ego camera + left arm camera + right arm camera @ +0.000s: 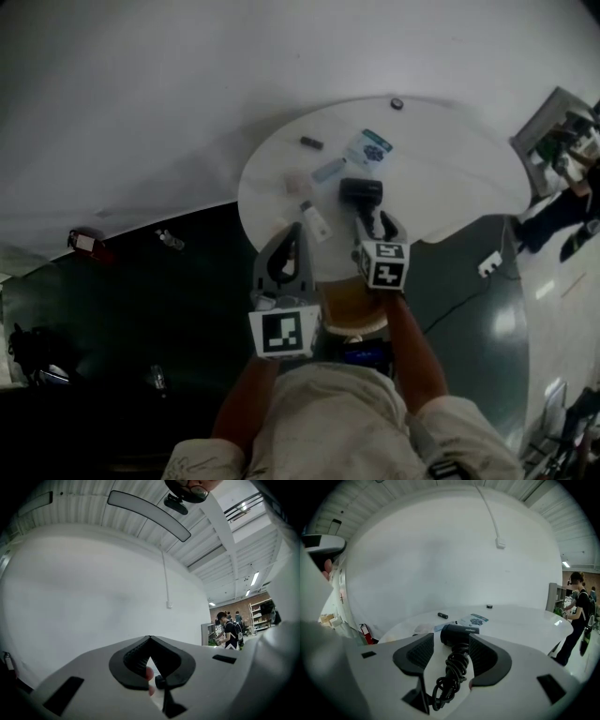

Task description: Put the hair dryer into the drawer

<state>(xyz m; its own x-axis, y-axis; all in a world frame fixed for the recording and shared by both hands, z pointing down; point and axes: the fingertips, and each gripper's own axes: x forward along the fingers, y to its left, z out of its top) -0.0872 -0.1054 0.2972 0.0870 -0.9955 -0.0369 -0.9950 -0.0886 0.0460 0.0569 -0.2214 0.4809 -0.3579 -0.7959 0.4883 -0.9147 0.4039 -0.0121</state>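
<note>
A round white table (pixel 450 178) stands close to a pale wall (pixel 187 94). On its top lie a small black disc (pixel 397 103) near the far edge, a short dark bar (pixel 311 142), a blue-and-white printed packet (pixel 367 147), a flat bluish piece (pixel 328 171) just beside the packet, a pale pinkish item (pixel 296 180) and a small white tube (pixel 316 221) nearer the front edge. On the dark floor (pixel 141 319) to the left, a red fire extinguisher (pixel 84 242) sits by the wall, with a small pale object (pixel 170 239) near it. A white plug block (pixel 489 263) with a cable lies on the floor to the right. A person in dark clothes (pixel 579 616) stands by a shelf (pixel 258 616) well apart from the table. A long light panel (pixel 149 515) hangs under the ribbed ceiling.
</note>
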